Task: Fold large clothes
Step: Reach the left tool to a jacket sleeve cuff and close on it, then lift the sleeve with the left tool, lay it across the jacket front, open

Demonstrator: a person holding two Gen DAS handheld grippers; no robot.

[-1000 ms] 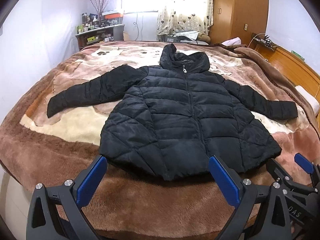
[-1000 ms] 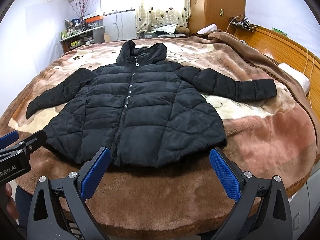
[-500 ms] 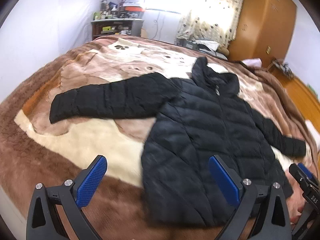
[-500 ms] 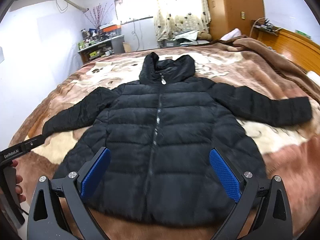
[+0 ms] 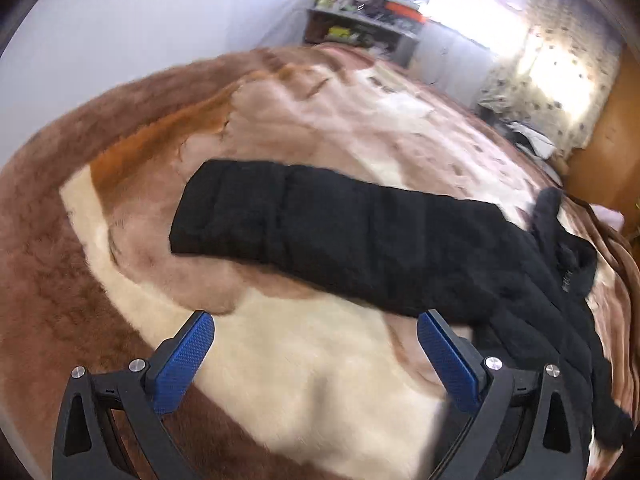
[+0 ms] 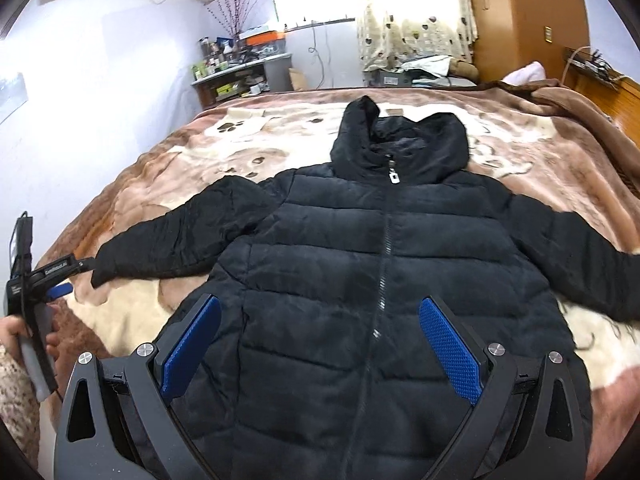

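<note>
A black quilted hooded jacket lies flat and zipped on the bed, sleeves spread to both sides. In the left wrist view its left sleeve stretches across the blanket, cuff at the left. My left gripper is open and empty, just short of that sleeve; it also shows in the right wrist view by the cuff. My right gripper is open and empty above the jacket's lower front, astride the zip.
A brown and cream plush blanket covers the bed. A cluttered shelf unit and curtained window stand at the far end, a wooden wardrobe at the back right. A wooden headboard runs along the right side.
My left gripper has swung left and closer to the left sleeve. My right gripper has moved forward and lower over the jacket's body. The jacket has not moved.
</note>
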